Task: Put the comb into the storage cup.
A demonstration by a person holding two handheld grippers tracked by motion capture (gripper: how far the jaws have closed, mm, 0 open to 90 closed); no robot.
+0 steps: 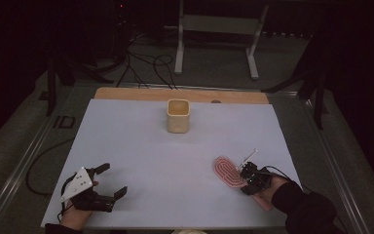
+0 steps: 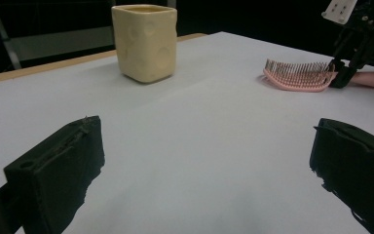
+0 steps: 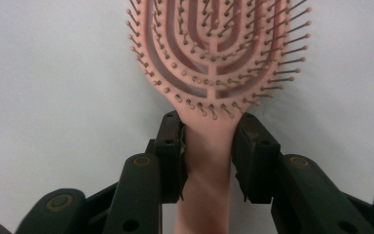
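A pink hairbrush [image 1: 226, 171] lies bristles up on the white table top [image 1: 151, 156] at the near right. My right gripper [image 1: 247, 174] is shut on its handle just behind the bristle head; in the right gripper view both pads [image 3: 171, 151] press the neck of the hairbrush [image 3: 219, 44]. The left gripper view shows the hairbrush [image 2: 297, 75] resting flat on the table, with the right gripper [image 2: 341, 73] at its handle end. My left gripper [image 1: 113, 179] rests at the near left, open, its jaws wide apart with nothing between them [image 2: 204, 165].
A cream square cup [image 1: 178, 116] stands upright at the far middle of the table, also ahead of the left gripper [image 2: 145, 41]. A wooden strip [image 1: 126, 93] runs along the far edge. Beyond it are floor cables [image 1: 146, 63] and a metal stand [image 1: 219, 24].
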